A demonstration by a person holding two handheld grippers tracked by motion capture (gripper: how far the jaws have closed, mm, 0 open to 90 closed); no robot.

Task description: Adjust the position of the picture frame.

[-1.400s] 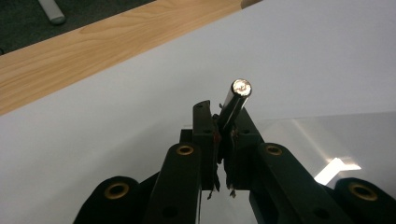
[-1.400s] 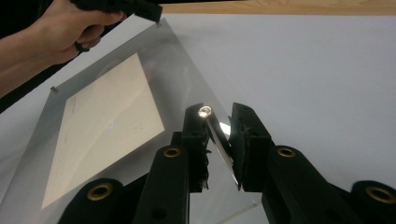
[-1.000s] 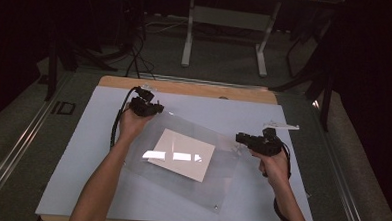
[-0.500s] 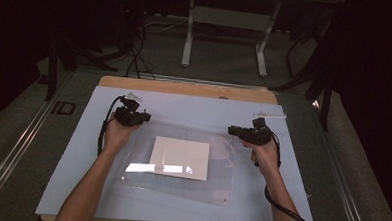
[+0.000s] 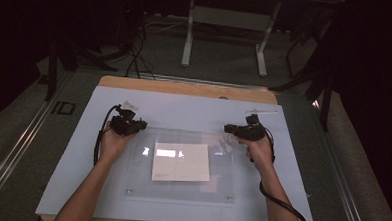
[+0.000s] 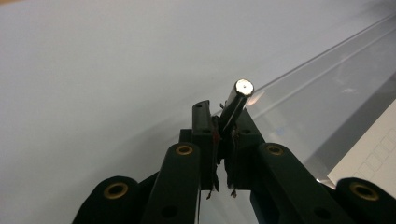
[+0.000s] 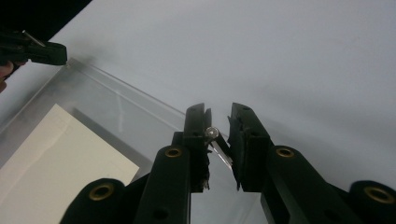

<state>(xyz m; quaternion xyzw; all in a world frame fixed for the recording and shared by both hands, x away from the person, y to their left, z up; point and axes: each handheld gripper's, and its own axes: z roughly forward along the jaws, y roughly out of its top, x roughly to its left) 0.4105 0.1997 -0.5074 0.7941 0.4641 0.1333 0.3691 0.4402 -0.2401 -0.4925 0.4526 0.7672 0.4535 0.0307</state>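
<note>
Left claw clamped tight on a standoff at the panel's far-left corner. Right claw parted a bit around the far-right standoff, not squeezing. Clear panel flat on tabletop, paper under it.

Dark floor beyond the wooden table edge, white desk frame legs, tangled black cables

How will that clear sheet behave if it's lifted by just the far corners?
The clear sheet probably stays stiff: its edges look straight and thick in the left gripper view. It looks glossy, so likely slippery. The paper on it could slide off if tilted.
</note>
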